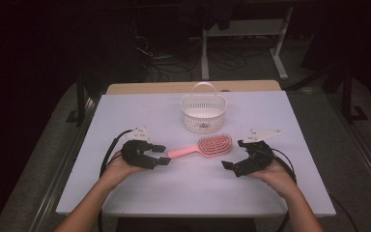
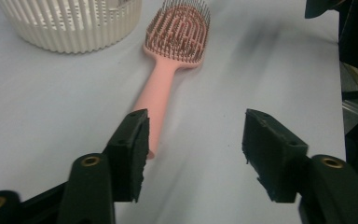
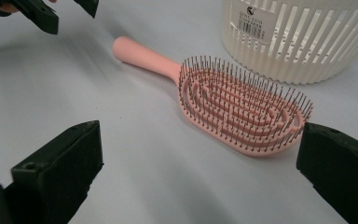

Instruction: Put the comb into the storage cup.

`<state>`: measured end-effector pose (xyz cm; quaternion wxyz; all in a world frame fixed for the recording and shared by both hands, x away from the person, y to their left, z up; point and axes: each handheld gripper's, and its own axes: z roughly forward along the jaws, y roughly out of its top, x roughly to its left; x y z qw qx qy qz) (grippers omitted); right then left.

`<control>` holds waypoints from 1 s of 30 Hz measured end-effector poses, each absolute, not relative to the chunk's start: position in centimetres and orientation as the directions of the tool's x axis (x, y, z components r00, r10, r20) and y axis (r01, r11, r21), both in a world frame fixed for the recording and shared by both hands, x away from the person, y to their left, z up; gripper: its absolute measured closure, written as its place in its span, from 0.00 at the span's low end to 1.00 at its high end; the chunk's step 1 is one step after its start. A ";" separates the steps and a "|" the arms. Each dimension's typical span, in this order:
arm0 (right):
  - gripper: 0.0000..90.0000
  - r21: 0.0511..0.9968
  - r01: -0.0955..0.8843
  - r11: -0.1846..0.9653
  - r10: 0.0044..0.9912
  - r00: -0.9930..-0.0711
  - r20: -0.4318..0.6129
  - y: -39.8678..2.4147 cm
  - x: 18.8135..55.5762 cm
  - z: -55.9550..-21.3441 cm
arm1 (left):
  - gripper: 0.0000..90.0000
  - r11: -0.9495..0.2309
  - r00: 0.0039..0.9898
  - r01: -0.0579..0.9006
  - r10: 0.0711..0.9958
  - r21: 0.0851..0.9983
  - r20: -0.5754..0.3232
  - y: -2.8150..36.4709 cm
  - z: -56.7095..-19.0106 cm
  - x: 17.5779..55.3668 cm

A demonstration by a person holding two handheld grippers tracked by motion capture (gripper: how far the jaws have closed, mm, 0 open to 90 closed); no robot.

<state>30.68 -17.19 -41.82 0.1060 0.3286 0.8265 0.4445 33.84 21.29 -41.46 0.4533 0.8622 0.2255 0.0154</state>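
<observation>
A pink hairbrush (image 1: pixel 215 145) lies bristles-up in the middle of the white table, handle pointing left. My left gripper (image 1: pixel 163 154) stands open just at the handle's tip. In the left gripper view the brush (image 2: pixel 177 32) stretches away from the left gripper (image 2: pixel 196 135), its handle end partly hidden behind the left jaw, and nothing is pressed between the pads. My right gripper (image 1: pixel 233 154) is open beside the brush head. In the right gripper view the brush (image 3: pixel 242 107) lies just ahead of the right gripper (image 3: pixel 200 140), whose wide jaws touch nothing.
A white slatted basket (image 1: pixel 204 123) with a handle stands behind the brush, toward the table's far edge; it appears as the basket (image 2: pixel 74 28) and the basket (image 3: pixel 303 42) in the gripper views. Bare tabletop (image 1: pixel 174 188) lies in front of both hands. The room beyond is dark.
</observation>
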 end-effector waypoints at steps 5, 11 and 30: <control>0.00 0.805 0.448 0.389 0.634 -0.764 0.119 -17.2 30.7 -41.8 | 0.34 -0.475 0.890 0.378 0.422 0.795 -0.172 22.5 -41.3 33.5; 0.00 0.807 0.439 0.395 0.626 -0.772 0.114 -17.0 30.7 -41.8 | 0.20 -0.456 0.878 0.370 0.457 0.809 -0.143 23.9 -41.3 32.9; 0.00 0.806 0.439 0.397 0.626 -0.771 0.112 -17.3 30.3 -41.9 | 0.00 -0.420 0.854 0.379 0.502 0.825 -0.136 27.0 -41.9 31.5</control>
